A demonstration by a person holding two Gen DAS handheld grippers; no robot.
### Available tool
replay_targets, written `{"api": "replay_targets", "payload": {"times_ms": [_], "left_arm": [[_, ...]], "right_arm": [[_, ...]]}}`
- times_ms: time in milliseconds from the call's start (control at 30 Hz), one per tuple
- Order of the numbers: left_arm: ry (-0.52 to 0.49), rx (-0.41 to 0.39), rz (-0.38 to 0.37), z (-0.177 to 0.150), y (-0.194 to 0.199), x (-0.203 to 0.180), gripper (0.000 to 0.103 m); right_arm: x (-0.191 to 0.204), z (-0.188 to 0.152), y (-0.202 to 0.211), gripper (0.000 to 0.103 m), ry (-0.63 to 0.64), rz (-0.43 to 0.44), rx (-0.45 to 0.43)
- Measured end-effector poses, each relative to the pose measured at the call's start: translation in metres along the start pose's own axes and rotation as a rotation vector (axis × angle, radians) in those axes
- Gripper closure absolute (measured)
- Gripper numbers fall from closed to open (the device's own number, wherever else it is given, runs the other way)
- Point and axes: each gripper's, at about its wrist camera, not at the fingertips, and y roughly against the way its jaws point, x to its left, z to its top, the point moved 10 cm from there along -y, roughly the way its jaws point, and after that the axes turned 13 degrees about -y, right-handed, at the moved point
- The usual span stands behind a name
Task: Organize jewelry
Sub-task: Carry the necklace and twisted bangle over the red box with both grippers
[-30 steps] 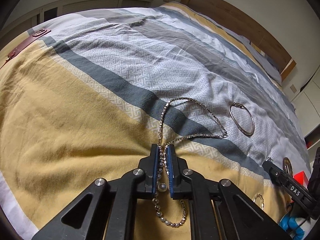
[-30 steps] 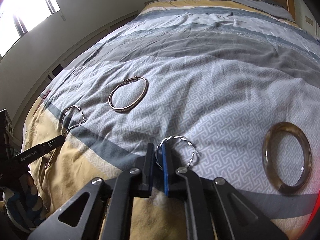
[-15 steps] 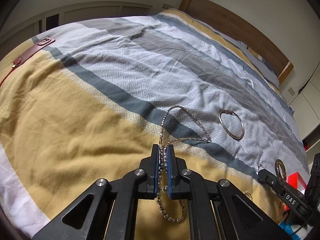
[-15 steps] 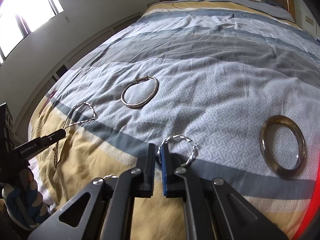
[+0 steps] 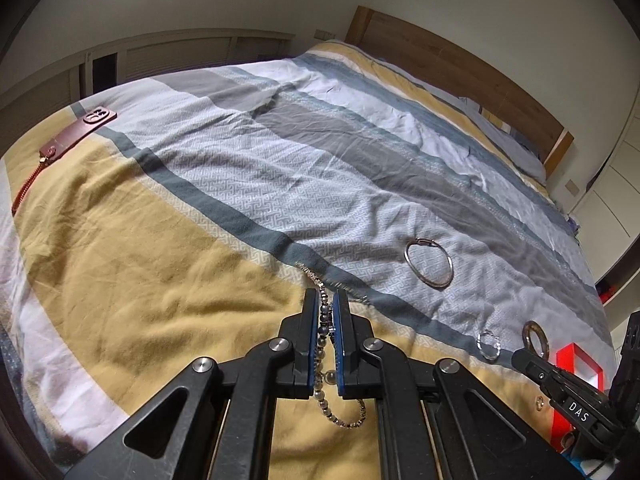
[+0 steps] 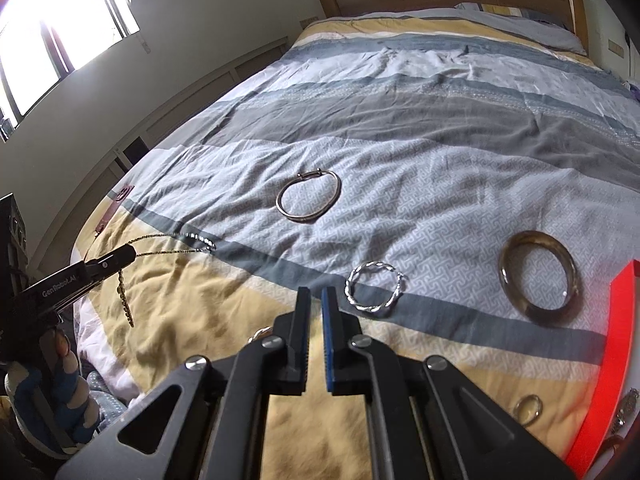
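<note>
Bedspread (image 5: 168, 264): left jaws clamp necklace (image 5: 325, 322); right jaws shut, empty.

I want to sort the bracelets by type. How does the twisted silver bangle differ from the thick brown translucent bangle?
The twisted silver bangle is thin, rope-like, shiny metal; the thick brown translucent bangle is smooth, glassy and much thicker. The silver one looks smaller across and lies nearer the right gripper; the brown one lies nearer the red tray. Both lie flat on the striped bedspread, unheld.
</note>
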Motion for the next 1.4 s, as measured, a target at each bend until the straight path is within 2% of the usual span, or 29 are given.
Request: {"api": "replay_targets", "payload": {"times_ms": [433, 700, 1100, 1400], "left_arm": [[-0.037, -0.075, -0.026, 0.011, 0.062, -0.018, 0.096], [-0.083, -0.116, -0.041, 0.016, 0.099, -0.046, 0.096], [-0.175, -0.146, -0.131, 0.016, 0.145, -0.13, 0.096], [-0.284, -0.114, -0.263, 0.004, 0.152, -0.226, 0.096]], "right_arm": [[0.011, -0.019, 0.064, 0.098, -0.024, 0.006, -0.051], [-0.007, -0.033, 0.114, 0.098, -0.064, 0.003, -0.1], [-0.055, -0.035, 0.201, 0.098, -0.141, -0.009, -0.222], [-0.118, -0.038, 0.252, 0.098, -0.235, -0.037, -0.297]]}}
